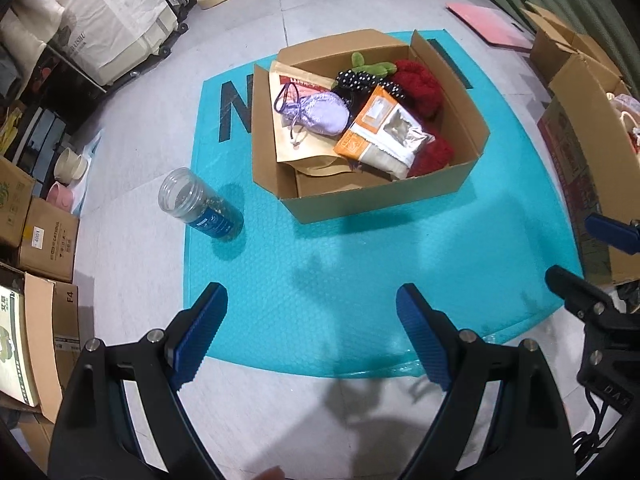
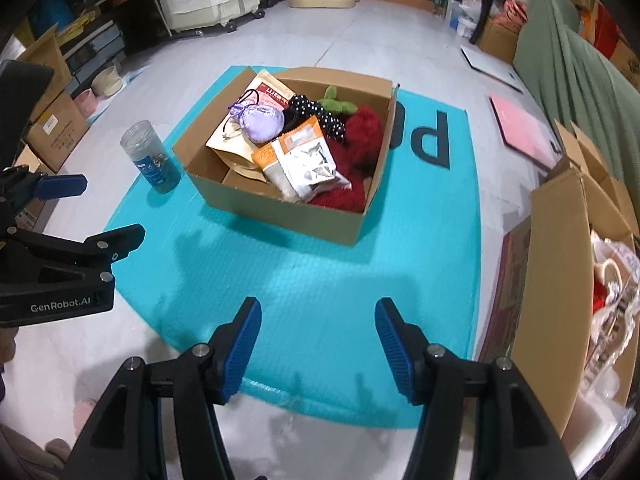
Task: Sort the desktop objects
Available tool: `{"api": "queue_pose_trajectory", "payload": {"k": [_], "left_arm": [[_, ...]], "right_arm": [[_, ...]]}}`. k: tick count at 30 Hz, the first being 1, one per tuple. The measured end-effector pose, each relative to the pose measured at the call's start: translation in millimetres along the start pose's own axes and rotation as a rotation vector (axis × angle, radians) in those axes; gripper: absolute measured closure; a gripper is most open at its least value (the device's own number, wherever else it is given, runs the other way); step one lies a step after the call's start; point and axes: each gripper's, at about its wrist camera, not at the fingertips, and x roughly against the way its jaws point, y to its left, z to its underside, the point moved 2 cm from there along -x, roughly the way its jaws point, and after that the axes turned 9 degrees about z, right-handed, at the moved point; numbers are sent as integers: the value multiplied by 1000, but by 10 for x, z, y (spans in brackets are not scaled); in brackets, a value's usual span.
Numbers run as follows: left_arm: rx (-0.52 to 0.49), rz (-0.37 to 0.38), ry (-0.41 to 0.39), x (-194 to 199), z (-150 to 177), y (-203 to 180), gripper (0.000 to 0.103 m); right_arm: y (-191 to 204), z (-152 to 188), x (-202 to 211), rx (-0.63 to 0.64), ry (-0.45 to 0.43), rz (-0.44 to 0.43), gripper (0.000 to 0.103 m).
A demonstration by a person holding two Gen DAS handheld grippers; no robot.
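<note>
An open cardboard box (image 1: 472,148) (image 2: 280,216) sits on a teal mat (image 1: 360,264) (image 2: 320,280). It holds a purple pouch (image 1: 320,112) (image 2: 262,122), an orange and silver snack bag (image 1: 384,132) (image 2: 304,160), kraft bags, a red fluffy item (image 1: 420,84) (image 2: 360,128), a polka-dot cloth and a green toy (image 1: 370,64). A clear jar with a blue label (image 1: 200,204) (image 2: 150,156) stands on the mat's left edge. My left gripper (image 1: 312,308) (image 2: 108,216) is open and empty above the mat's near side. My right gripper (image 2: 318,316) (image 1: 592,252) is open and empty beside it.
A large open carton (image 2: 560,280) (image 1: 592,160) with mixed items stands right of the mat. Cardboard boxes (image 1: 44,232) and bowls line the left. A pink board (image 2: 524,128) lies on the floor at the back right. A covered cart (image 1: 108,20) stands far left.
</note>
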Motion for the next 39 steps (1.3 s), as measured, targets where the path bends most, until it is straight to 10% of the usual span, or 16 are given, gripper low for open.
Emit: {"api": "queue_pose_trajectory", "payload": {"k": [39], "left_arm": [[45, 83, -29, 198, -25, 49, 17]], "right_arm": [[92, -169, 399, 28, -39, 30, 42]]}}
